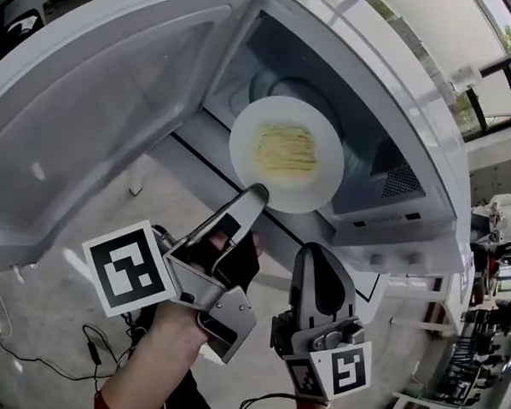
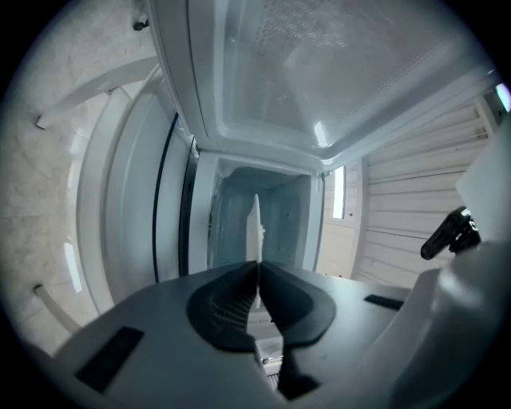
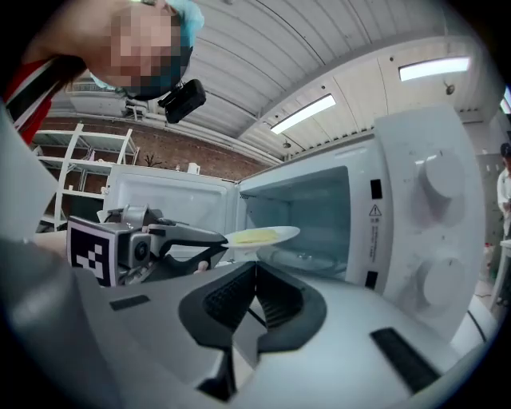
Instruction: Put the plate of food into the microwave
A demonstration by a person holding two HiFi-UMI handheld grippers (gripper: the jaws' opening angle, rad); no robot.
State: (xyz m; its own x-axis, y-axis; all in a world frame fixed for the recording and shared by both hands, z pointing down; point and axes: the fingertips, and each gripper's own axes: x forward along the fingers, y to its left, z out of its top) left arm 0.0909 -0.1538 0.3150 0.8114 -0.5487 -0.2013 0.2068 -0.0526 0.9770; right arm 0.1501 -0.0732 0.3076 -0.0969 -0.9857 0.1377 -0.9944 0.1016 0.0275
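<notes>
Head view, left gripper (image 1: 257, 193) fingers clenched on rim of plate (image 1: 323, 190) of food (image 1: 284, 150), before open microwave (image 1: 385, 107), right gripper (image 1: 314, 254) fingers pressed together, empty.

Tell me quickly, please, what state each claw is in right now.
Left claw: closed on the rim of the plate of food.
Right claw: closed, holding nothing.

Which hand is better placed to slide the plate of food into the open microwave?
Left. The left gripper is shut on the rim of the plate, which is already at the mouth of the open microwave. The right gripper is shut on nothing and sits short of the plate.
</notes>
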